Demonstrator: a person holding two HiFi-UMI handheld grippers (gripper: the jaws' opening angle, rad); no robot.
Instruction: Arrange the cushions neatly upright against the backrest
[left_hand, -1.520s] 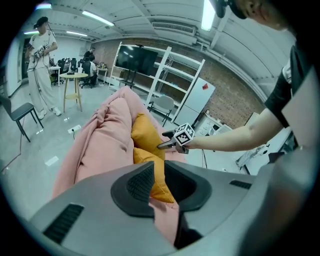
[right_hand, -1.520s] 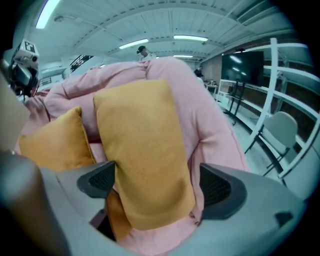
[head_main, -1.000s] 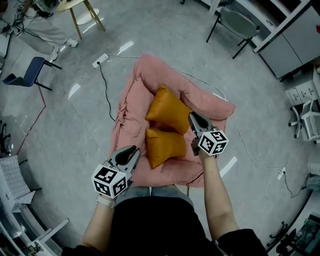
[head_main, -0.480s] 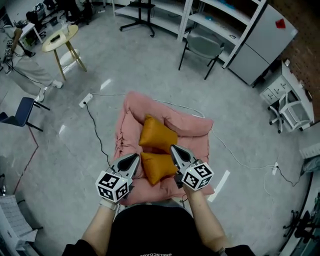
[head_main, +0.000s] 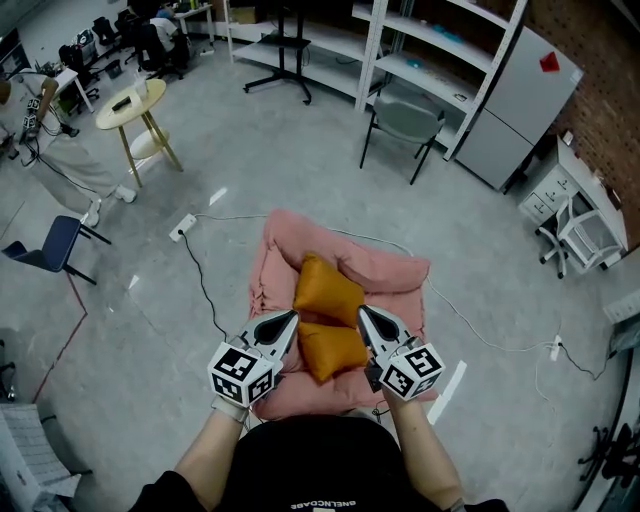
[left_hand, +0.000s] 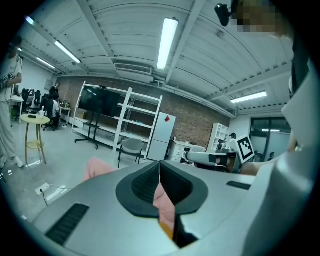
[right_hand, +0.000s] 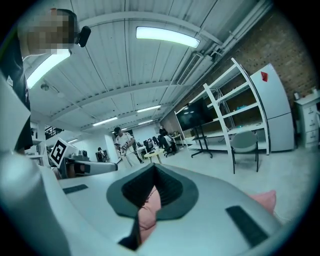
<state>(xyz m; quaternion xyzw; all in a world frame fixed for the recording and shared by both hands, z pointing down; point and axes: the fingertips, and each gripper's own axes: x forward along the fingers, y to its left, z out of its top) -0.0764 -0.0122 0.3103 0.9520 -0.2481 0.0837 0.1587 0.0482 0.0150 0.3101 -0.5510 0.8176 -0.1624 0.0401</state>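
Head view, left tongs shut, empty, right tongs shut, empty

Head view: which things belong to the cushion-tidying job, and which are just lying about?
Part of the job:
upper orange cushion
lower orange cushion
pink floor sofa
left gripper
right gripper

Just lying about:
yellow round table
grey chair
blue chair
power strip

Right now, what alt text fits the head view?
Two orange cushions lie on a pink floor sofa, one behind the other. The left hand-held gripper and right hand-held gripper, both shut and empty, flank the near cushion.
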